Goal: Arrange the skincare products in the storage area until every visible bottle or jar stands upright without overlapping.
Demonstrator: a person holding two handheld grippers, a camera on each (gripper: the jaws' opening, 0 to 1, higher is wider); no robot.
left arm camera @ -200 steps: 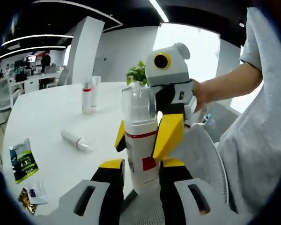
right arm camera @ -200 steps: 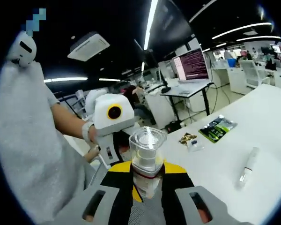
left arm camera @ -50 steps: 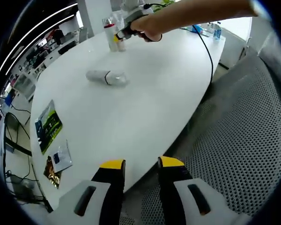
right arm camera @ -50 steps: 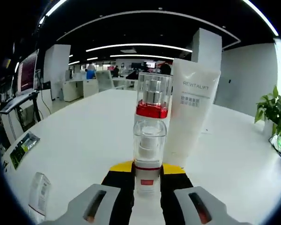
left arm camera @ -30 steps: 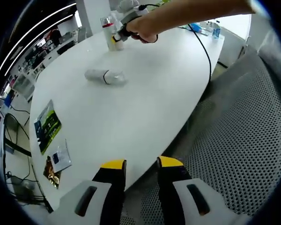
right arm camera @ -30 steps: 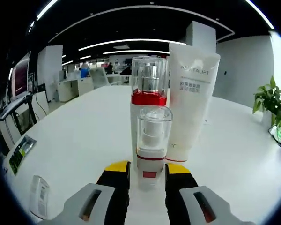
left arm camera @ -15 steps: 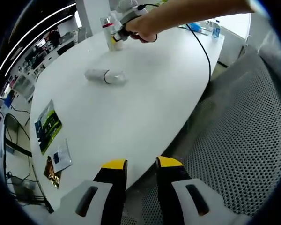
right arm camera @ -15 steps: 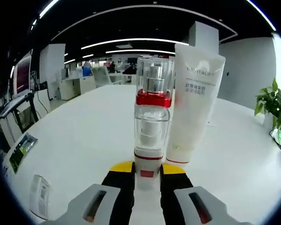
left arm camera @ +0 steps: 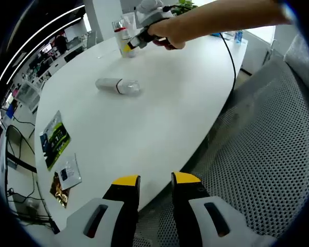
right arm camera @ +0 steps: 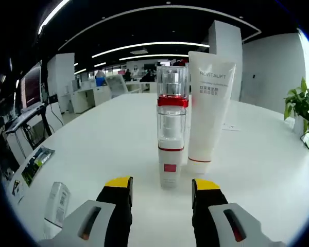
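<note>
Right tongs (right arm camera: 160, 191) seen spread wide, empty; small pump bottle (right arm camera: 171, 149) stood upright, released, crowding taller bottle (right arm camera: 172, 95) and tube (right arm camera: 210, 105) toward bench far edge. Left tongs (left arm camera: 154, 181) narrowly parted, empty, at near edge. Toppling judged likely if clipped in withdrawal. Capped bottle (left arm camera: 117, 86) lay flat mid-bench; rolling judged possible.

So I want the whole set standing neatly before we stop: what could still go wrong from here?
The small pump bottle stands just ahead of the open right gripper, close to the taller bottle and tube; a careless pull-back could topple all three. The fallen bottle lies on its side mid-table and might roll when grasped.
</note>
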